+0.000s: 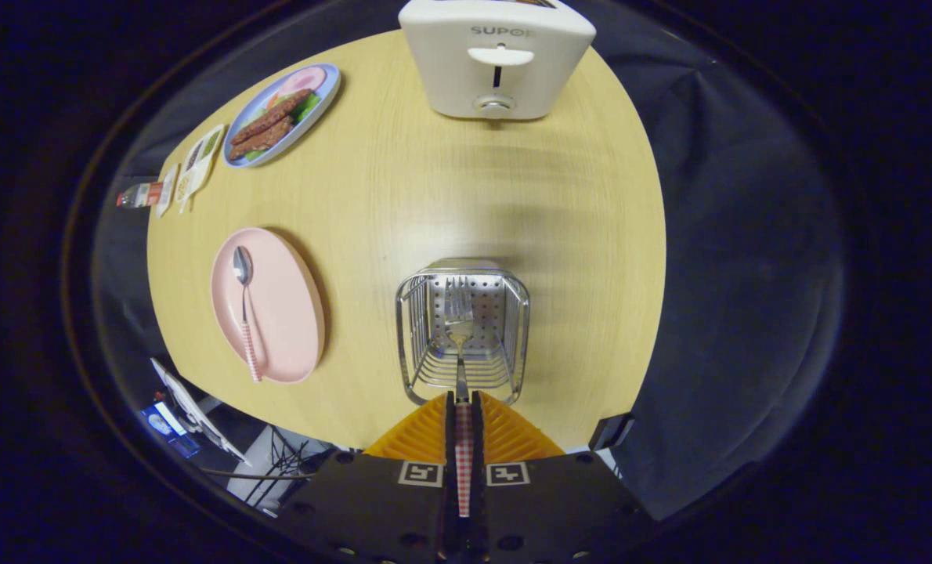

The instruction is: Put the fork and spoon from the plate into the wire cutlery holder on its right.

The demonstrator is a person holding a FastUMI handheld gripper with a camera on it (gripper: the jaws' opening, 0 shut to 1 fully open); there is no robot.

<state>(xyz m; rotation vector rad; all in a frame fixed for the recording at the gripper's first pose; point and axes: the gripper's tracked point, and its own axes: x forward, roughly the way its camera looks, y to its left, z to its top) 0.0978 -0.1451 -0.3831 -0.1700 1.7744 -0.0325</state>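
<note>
Hand-held gripper (464,423) pinches fork (460,333) by checkered handle, tines down inside wire cutlery holder (513,313). Fork light, stiff, slippery. Spoon (245,305) waits on pink plate (286,305), left on desk (450,196); grab handle.

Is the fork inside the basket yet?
Not dropped in yet. The checked-handled metal fork is clamped between the gripper's closed jaws, tines pointing down over the wire cutlery holder's open top.
</note>
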